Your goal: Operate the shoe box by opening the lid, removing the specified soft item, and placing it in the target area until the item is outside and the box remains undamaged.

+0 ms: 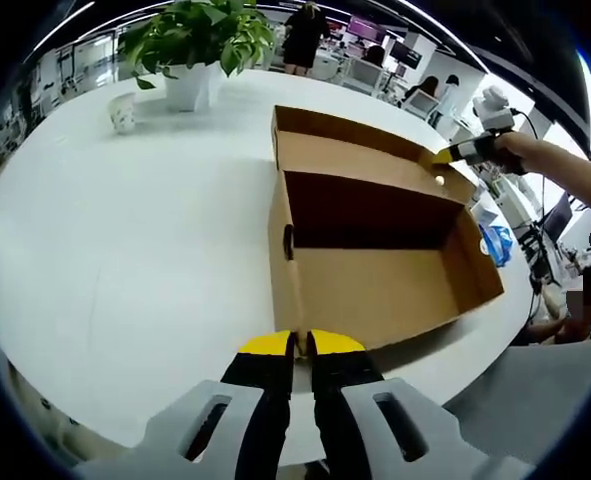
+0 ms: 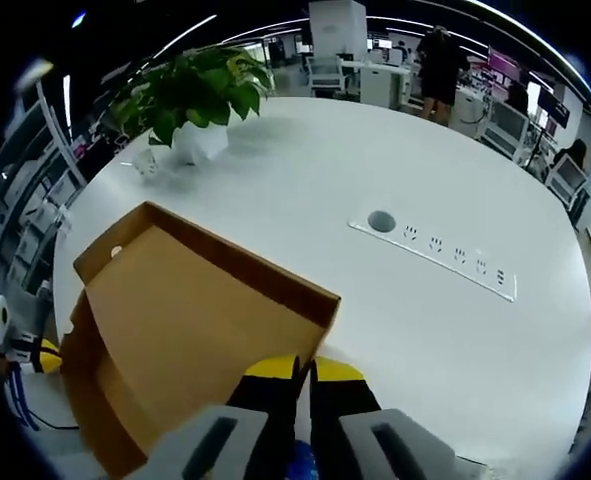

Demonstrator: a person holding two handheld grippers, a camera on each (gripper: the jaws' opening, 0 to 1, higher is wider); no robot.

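Observation:
The brown cardboard shoe box (image 1: 375, 290) lies open on the white table (image 1: 135, 250), and its inside looks bare. Its lid (image 1: 355, 155) is folded back on the far side. My left gripper (image 1: 300, 345) is shut at the box's near corner, and the wall's edge runs into its jaws. A hand holds my right gripper (image 1: 453, 155) at the lid's far right corner. In the right gripper view the right gripper (image 2: 300, 368) is shut on the lid's (image 2: 185, 320) rim. A blue soft item (image 1: 495, 243) lies on the table just right of the box; a bit of the blue item (image 2: 300, 462) shows under the jaws.
A potted plant (image 1: 195, 50) and a small white cup (image 1: 123, 112) stand at the table's far left. A socket strip (image 2: 440, 250) with a round hole is set into the tabletop. People and desks are beyond the table. The table's edge (image 1: 455, 370) runs close to the box.

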